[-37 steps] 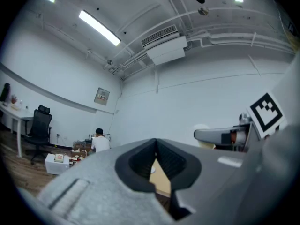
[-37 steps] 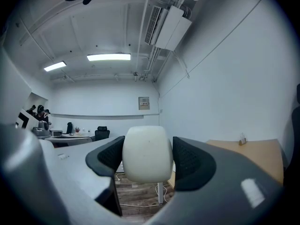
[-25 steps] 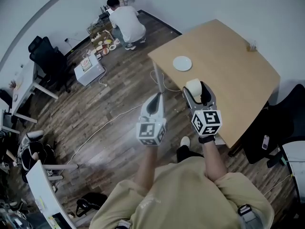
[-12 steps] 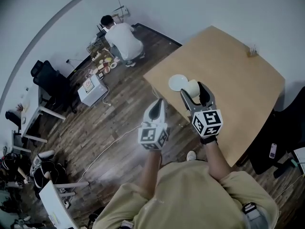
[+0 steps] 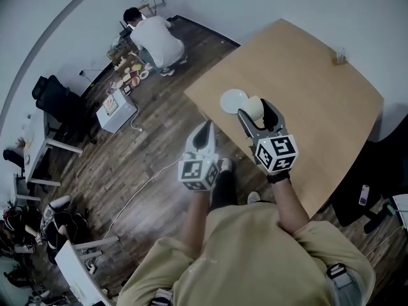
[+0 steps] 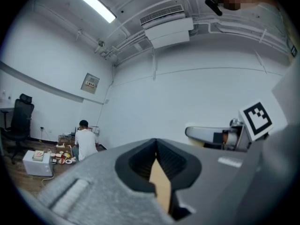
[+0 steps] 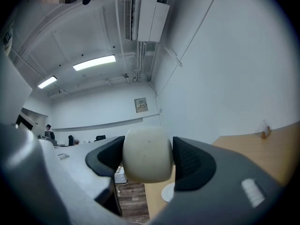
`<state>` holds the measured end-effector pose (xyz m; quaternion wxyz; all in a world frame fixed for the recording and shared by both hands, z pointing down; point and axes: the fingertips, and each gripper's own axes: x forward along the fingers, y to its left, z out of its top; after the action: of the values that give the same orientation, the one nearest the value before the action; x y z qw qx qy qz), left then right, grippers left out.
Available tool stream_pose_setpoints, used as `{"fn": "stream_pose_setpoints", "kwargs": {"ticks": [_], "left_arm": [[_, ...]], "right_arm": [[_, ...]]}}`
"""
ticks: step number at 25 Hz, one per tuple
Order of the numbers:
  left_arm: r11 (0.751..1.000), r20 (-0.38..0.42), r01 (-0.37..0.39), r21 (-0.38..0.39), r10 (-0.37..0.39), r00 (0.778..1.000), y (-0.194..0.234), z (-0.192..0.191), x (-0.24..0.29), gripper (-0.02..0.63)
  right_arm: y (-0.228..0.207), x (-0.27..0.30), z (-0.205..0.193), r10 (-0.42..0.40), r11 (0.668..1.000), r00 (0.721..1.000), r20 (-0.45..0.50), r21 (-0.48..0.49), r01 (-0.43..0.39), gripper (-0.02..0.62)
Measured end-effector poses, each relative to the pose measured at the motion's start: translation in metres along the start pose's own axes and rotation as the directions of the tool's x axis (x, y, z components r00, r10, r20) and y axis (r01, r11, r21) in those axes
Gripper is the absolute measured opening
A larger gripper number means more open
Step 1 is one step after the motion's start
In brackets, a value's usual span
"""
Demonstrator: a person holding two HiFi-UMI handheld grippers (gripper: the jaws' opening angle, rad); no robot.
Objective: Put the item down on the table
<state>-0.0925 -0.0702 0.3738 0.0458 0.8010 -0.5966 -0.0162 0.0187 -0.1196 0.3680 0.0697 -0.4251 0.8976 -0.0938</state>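
My right gripper (image 5: pixel 255 109) is shut on a cream-white cup (image 5: pixel 255 107), held above the near left part of the wooden table (image 5: pixel 306 94). In the right gripper view the cup (image 7: pixel 146 153) fills the gap between the two dark pads (image 7: pixel 190 163). A white plate (image 5: pixel 233 100) lies on the table just left of the cup, and shows below it as the plate (image 7: pixel 168 192). My left gripper (image 5: pixel 204 130) hangs over the floor beside the table's left edge, its jaws closed with nothing in them, as the left gripper (image 6: pixel 157 161) shows.
A small glass object (image 5: pixel 340 57) stands near the table's far right edge. A person in a white shirt (image 5: pixel 153 37) crouches by dishes on the floor at the far wall. A white box (image 5: pixel 115 110), cables and black chairs (image 5: pixel 56 101) stand on the wood floor to the left.
Both grippers and the cup have moved forward over the table's near left part; the cup now sits right beside the white plate. The right grip on the cup is unchanged.
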Motion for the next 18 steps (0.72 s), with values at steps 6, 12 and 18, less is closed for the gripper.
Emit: {"fn": "stream_pose_setpoints", "kwargs": {"ticks": [6,12,18], "left_arm": [[0.998,-0.048,0.064,-0.021,-0.065,0.997,0.019,-0.021,0.053,0.002],[0.994,-0.092,0.09,-0.056,-0.095,0.991,0.048,-0.035,0.118,0.002],[0.99,-0.142,0.104,-0.097,-0.117,0.983,0.073,-0.06,0.167,0.002]], "right_arm": [[-0.028,0.041,-0.02,-0.045,0.999,0.998,-0.041,0.021,0.046,0.321],[-0.071,0.089,-0.023,-0.104,0.994,0.992,-0.072,0.014,0.106,0.321],[-0.108,0.127,-0.05,-0.158,0.986,0.977,-0.145,0.021,0.163,0.321]]}}
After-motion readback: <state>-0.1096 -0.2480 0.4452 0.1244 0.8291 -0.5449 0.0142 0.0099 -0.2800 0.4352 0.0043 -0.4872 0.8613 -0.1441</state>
